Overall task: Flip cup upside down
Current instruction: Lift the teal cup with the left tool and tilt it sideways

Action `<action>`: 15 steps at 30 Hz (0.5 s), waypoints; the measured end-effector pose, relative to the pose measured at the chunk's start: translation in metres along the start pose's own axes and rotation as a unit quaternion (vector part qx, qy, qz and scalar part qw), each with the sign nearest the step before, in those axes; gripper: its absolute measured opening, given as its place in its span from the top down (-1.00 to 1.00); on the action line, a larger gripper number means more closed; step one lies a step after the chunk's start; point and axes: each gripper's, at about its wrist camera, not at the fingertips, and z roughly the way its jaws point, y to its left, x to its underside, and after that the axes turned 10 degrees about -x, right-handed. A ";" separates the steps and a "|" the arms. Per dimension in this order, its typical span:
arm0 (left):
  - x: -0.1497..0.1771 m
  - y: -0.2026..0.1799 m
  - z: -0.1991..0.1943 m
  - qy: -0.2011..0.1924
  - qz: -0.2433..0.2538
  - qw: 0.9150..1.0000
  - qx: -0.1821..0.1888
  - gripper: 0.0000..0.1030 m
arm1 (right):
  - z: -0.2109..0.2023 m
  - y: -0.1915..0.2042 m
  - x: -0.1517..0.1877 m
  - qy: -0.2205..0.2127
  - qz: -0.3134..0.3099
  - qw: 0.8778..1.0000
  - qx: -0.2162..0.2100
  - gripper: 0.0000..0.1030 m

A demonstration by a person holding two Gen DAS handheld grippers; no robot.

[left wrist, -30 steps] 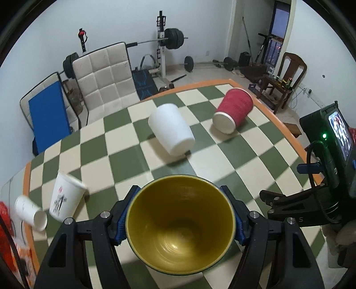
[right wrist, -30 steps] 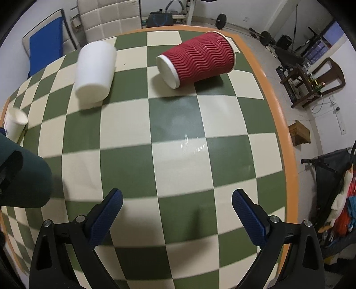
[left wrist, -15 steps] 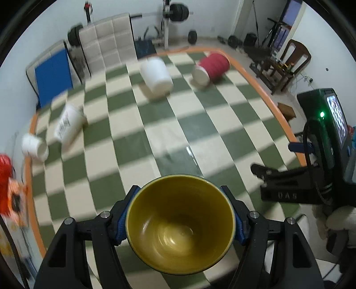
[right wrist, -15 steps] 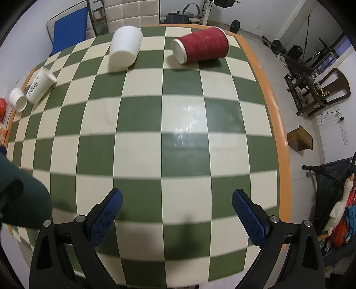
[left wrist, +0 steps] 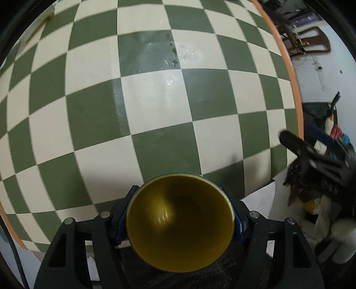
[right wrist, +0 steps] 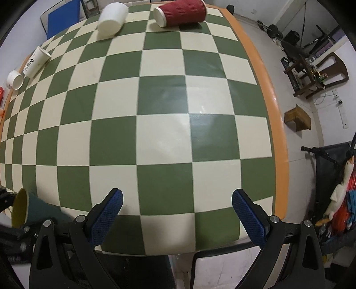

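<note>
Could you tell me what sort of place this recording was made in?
Probably a spare room at home, used partly as a gym: barbell weights lie on the tiled floor, a wooden chair stands by the wall, and paper cups lie on a green-and-cream checkered table.

Table (right wrist: pixel 164 133) — green-and-cream checks, orange rim; held cup (left wrist: pixel 180 224) mustard inside, dark teal outside; at twelve o'clock a ribbed red cup (right wrist: pixel 181 12) — beside it a white cup (right wrist: pixel 111 19)
</note>
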 end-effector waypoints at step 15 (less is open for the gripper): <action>-0.052 -0.007 0.016 -0.004 -0.048 0.999 -0.015 -0.34 | -0.003 -0.013 -0.025 -0.007 0.021 1.000 0.004 -0.95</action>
